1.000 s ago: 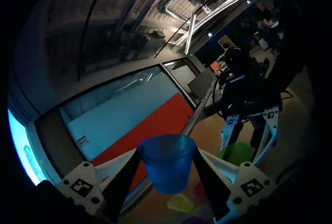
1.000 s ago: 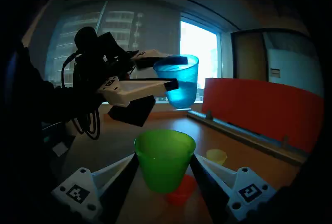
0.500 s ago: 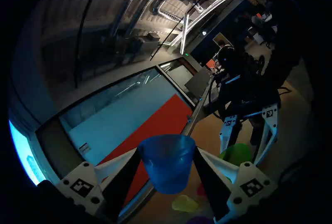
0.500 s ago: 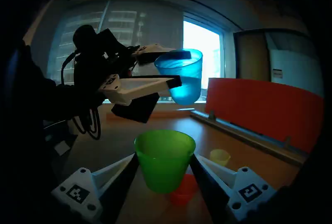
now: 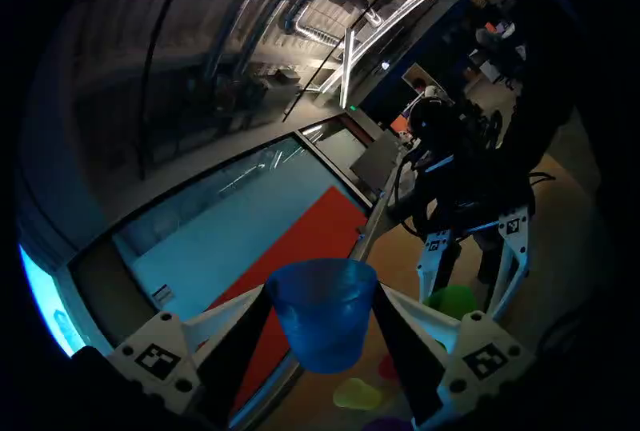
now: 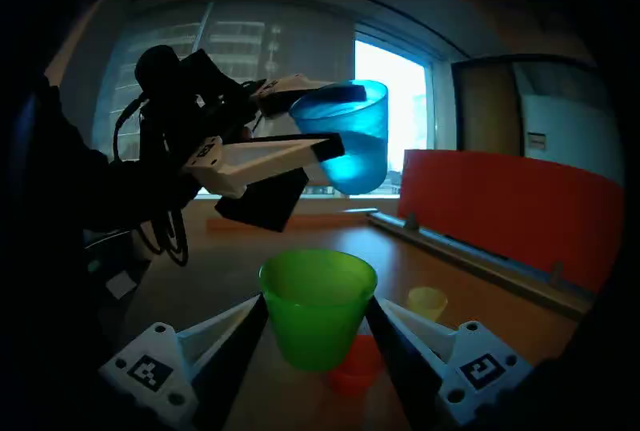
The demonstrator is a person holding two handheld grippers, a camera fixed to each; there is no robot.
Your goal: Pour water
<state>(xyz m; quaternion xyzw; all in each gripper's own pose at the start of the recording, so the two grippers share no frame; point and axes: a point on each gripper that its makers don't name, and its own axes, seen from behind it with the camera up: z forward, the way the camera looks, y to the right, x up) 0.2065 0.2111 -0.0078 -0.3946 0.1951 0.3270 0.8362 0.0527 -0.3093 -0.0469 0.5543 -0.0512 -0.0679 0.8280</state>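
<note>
Right gripper view is showing the right tongs (image 6: 318, 311) closing narrowly on a green cup (image 6: 318, 307), both fingers pressing its sides. The cup is standing upright between them, mouth facing up and long axis vertical. Above and beyond it, well apart, the left tongs (image 6: 348, 119) are clamping a blue cup (image 6: 344, 135) from both sides. That cup is leaning slightly, its mouth tipping up and toward the hand holding those tongs, its base pointing down at the wooden surface (image 6: 448, 271). An orange cup (image 6: 356, 359) is sitting just past the green cup, and a yellow cup (image 6: 426, 301) is resting farther off.

Left gripper view is showing the blue cup (image 5: 322, 315) sitting squarely between the left tongs (image 5: 322, 303), mouth up, with the green cup (image 5: 452, 301) lying beyond in the right tongs (image 5: 464, 295).
</note>
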